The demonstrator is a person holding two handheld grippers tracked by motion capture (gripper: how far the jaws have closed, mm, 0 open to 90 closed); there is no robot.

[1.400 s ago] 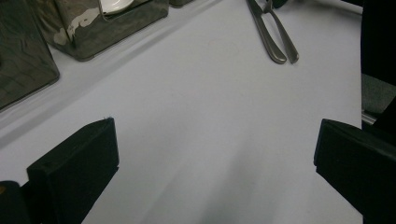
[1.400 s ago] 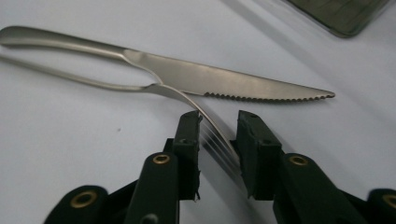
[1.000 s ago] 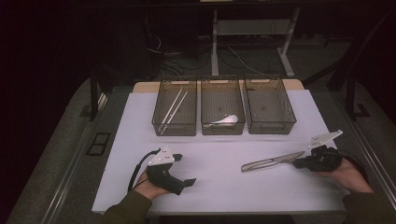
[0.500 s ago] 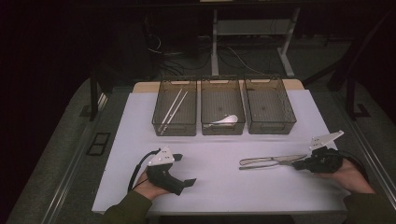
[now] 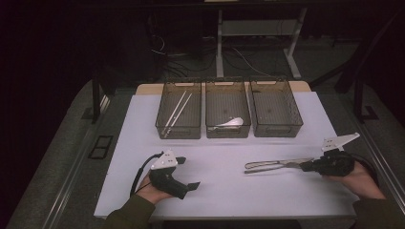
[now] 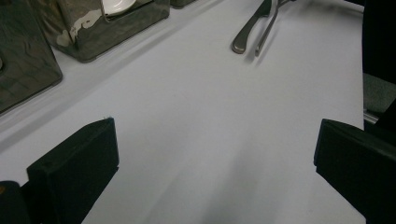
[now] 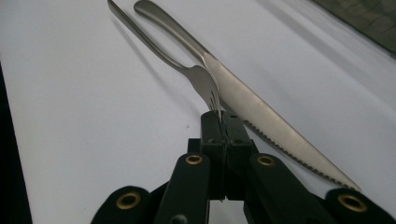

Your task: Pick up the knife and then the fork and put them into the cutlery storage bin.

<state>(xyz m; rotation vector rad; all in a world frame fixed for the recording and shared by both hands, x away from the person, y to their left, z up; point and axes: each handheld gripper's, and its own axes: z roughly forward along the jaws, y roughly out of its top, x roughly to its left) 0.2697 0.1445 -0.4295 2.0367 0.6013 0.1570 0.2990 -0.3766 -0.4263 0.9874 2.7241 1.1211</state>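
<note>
Metal fork (image 7: 187,70) is pinched by its prongs in the right gripper (image 7: 223,122), low over the white table (image 5: 219,186) | knife (image 7: 261,121) lies just beside it | left gripper (image 6: 210,154) rests wide apart, holding nothing | chopsticks (image 5: 175,112) and spoon (image 5: 229,123) sit in bins | right bin (image 5: 276,109) looks bare | sorting seems partly done.

Fork (image 7: 187,70) and right claw (image 5: 310,166) nearer the person.

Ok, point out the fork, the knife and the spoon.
fork (image 7: 198,77): right gripper view, on its neck above the tines.
knife (image 7: 261,119): right gripper view, on the blade.
spoon (image 5: 232,122): high view, on its white bowl, middle bin.
</note>
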